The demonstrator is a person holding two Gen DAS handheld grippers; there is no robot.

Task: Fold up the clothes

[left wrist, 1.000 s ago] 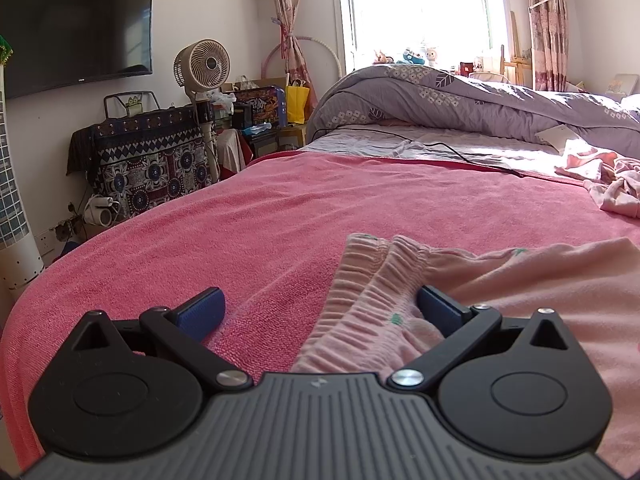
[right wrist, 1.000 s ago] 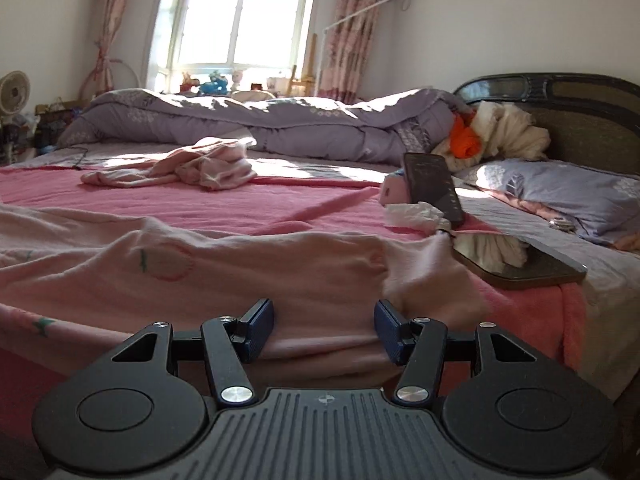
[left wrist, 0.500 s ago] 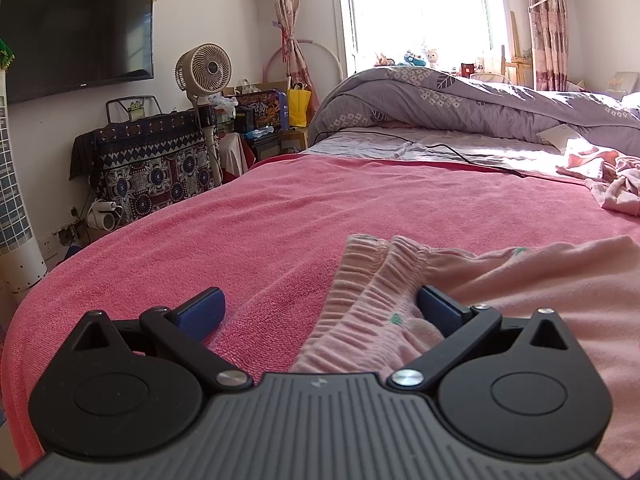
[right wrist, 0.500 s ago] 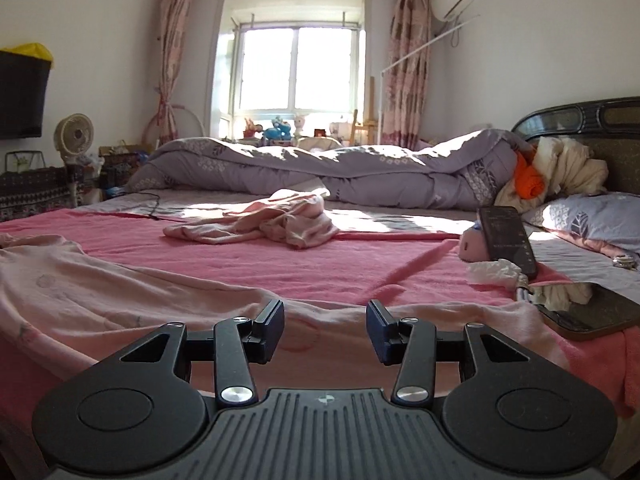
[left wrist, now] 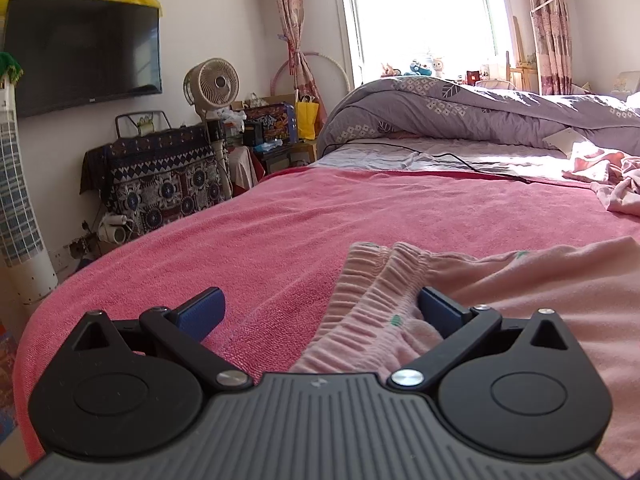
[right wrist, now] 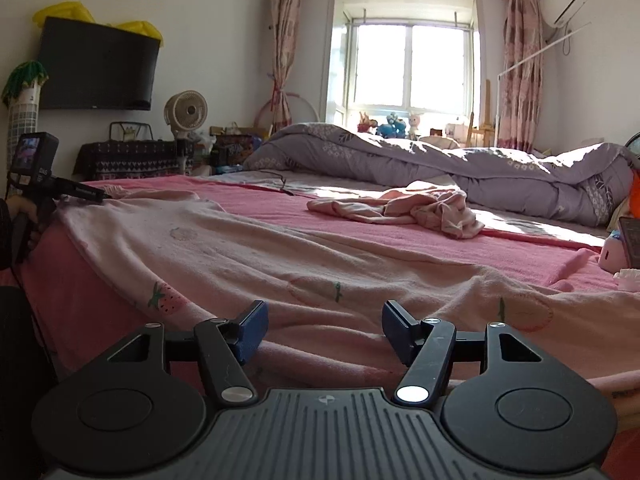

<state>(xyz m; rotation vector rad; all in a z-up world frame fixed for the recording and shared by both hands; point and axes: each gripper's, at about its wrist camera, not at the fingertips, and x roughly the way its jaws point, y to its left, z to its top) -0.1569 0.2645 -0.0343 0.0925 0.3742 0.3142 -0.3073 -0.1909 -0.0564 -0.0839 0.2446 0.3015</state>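
Pale pink strawberry-print trousers lie spread along the near edge of the pink bed blanket. Their gathered elastic waistband lies between the fingers of my left gripper, which is open, its right pad touching the cloth. My right gripper is open and empty, low over the trousers near the bed's front edge. The left gripper also shows in the right wrist view at the far left, at the waistband end.
A crumpled pink garment lies further back on the bed. A purple duvet is heaped behind it. A black cable crosses the sheet. A phone and a pink toy are at the right. A fan and covered furniture stand left.
My right gripper has swung left and back from the trousers' right end and opened wider. The left gripper has stayed in place, open at the waistband.
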